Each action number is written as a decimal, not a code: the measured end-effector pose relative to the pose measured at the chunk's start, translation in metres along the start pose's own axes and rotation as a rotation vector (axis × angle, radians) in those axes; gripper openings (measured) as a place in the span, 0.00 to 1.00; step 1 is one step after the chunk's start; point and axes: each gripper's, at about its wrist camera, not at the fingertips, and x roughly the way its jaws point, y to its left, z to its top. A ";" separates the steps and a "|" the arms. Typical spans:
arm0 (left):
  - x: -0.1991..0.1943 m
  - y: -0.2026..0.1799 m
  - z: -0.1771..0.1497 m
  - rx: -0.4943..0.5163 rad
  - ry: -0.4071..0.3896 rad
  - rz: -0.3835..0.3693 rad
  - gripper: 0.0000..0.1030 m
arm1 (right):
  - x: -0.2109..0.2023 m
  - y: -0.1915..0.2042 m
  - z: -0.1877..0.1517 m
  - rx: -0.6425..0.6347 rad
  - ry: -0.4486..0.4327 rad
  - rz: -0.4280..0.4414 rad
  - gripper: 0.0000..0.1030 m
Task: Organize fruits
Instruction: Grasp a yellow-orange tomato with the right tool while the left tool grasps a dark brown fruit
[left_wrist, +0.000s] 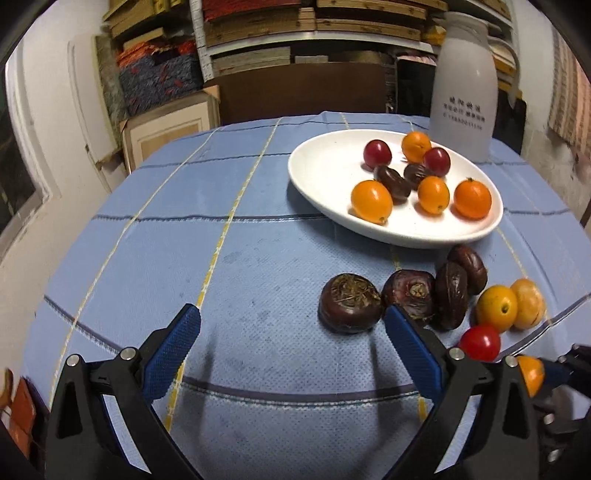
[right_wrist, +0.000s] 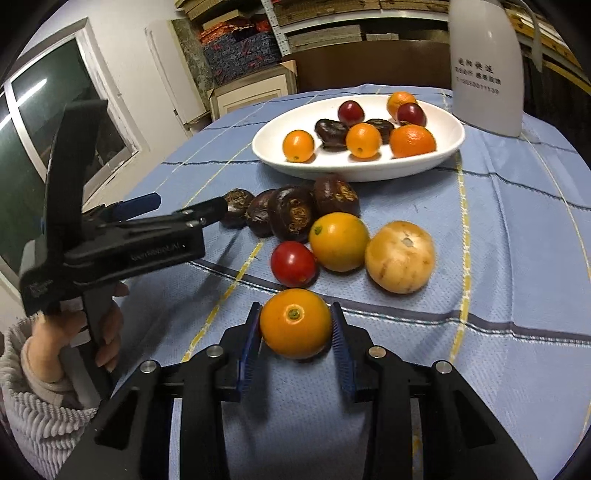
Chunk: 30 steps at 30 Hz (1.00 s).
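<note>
A white oval plate (left_wrist: 317, 173) (right_wrist: 273, 155) holds several orange kumquats, red cherry tomatoes and dark water chestnuts. On the blue cloth in front of it lie several dark water chestnuts (left_wrist: 350, 303) (right_wrist: 291, 218), an orange kumquat (right_wrist: 339, 242), a pale yellow fruit (right_wrist: 400, 256) and a red cherry tomato (left_wrist: 480, 342) (right_wrist: 294, 264). My right gripper (right_wrist: 295, 325) is shut on an orange kumquat (right_wrist: 295, 324) low over the cloth. My left gripper (left_wrist: 291, 325) (right_wrist: 192, 206) is open and empty, its right finger beside the chestnuts.
A tall white thermos jug (left_wrist: 466, 88) (right_wrist: 487, 70) stands behind the plate. The round table with its blue checked cloth (left_wrist: 221, 258) drops off at the left. Shelves of stacked boards and cardboard boxes (left_wrist: 166, 125) stand behind.
</note>
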 end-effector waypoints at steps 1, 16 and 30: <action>0.002 -0.003 0.001 0.021 -0.001 -0.003 0.95 | 0.000 -0.002 0.000 0.007 0.001 0.001 0.36; 0.035 -0.007 0.012 0.046 0.102 -0.195 0.42 | 0.001 -0.003 0.000 0.016 -0.001 0.002 0.36; -0.036 0.000 0.043 0.016 -0.091 -0.231 0.40 | -0.064 -0.039 0.028 0.104 -0.211 -0.027 0.36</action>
